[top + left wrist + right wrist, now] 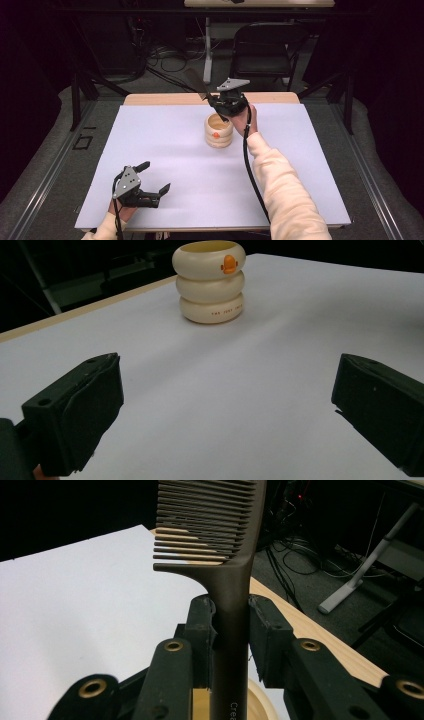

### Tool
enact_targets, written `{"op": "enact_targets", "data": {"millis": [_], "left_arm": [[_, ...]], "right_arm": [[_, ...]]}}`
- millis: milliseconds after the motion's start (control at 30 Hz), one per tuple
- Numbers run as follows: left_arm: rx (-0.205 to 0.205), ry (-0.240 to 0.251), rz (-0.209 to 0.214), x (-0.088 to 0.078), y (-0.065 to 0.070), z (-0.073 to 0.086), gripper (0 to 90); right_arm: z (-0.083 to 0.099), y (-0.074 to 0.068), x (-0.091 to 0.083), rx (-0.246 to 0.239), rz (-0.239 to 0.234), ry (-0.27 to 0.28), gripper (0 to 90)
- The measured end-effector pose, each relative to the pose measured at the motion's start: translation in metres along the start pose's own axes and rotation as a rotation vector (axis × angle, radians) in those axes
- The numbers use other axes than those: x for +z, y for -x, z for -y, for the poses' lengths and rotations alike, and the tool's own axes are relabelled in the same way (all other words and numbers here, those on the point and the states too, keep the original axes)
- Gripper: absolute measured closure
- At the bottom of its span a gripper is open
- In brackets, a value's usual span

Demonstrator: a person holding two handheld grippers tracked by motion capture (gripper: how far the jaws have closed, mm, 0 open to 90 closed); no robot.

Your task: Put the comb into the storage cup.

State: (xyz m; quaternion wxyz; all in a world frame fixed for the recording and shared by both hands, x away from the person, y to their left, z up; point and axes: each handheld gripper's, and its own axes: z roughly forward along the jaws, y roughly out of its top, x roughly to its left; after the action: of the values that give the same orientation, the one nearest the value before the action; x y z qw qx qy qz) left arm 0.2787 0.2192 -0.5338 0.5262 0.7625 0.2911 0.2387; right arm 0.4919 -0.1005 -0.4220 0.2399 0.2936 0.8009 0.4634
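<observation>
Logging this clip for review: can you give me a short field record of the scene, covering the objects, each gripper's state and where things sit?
surface: white table
container: cream ringed holder with an orange mark, upright near the table's middle
held item: dark comb, teeth end up, handle pointing down at the holder
right gripper: shut on the comb's handle, above the holder's far rim
left gripper: open, nothing between its jaws, low over the table's near left part

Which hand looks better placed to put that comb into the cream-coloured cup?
The right. The right gripper is shut on the comb and sits right above the cup. The left gripper is open, holds nothing, and sits near the table's front edge.
</observation>
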Motion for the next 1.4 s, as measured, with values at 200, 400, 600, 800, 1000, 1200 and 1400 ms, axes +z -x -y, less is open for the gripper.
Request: {"op": "enact_targets", "data": {"millis": [200, 400, 600, 800, 1000, 1200, 1400], "left_arm": [[0.001, -0.001, 0.002, 0.000, 0.000, 0.000, 0.1], [0.002, -0.001, 0.003, 0.000, 0.000, 0.000, 0.1], [0.002, -0.001, 0.003, 0.000, 0.000, 0.000, 0.1], [0.001, -0.002, 0.002, 0.000, 0.000, 0.000, 0.1], [0.002, 0.002, 0.003, -0.001, 0.001, 0.000, 0.1], [0.001, 0.002, 0.003, -0.001, 0.001, 0.000, 0.1], [0.000, 0.001, 0.003, -0.001, 0.001, 0.000, 0.1]], "right_arm": [[0.002, 0.001, 0.004, -0.001, -0.003, -0.003, 72.2], [0.003, 0.000, 0.007, 0.002, -0.010, 0.004, 72.2], [0.005, -0.001, 0.011, 0.004, -0.015, 0.002, 72.2], [0.006, -0.002, 0.012, 0.003, -0.022, 0.004, 72.2], [0.009, -0.002, 0.014, 0.004, -0.025, 0.005, 72.2], [0.010, -0.004, 0.017, 0.003, -0.038, 0.000, 72.2], [0.012, -0.006, 0.020, -0.001, -0.044, -0.004, 72.2]]}}
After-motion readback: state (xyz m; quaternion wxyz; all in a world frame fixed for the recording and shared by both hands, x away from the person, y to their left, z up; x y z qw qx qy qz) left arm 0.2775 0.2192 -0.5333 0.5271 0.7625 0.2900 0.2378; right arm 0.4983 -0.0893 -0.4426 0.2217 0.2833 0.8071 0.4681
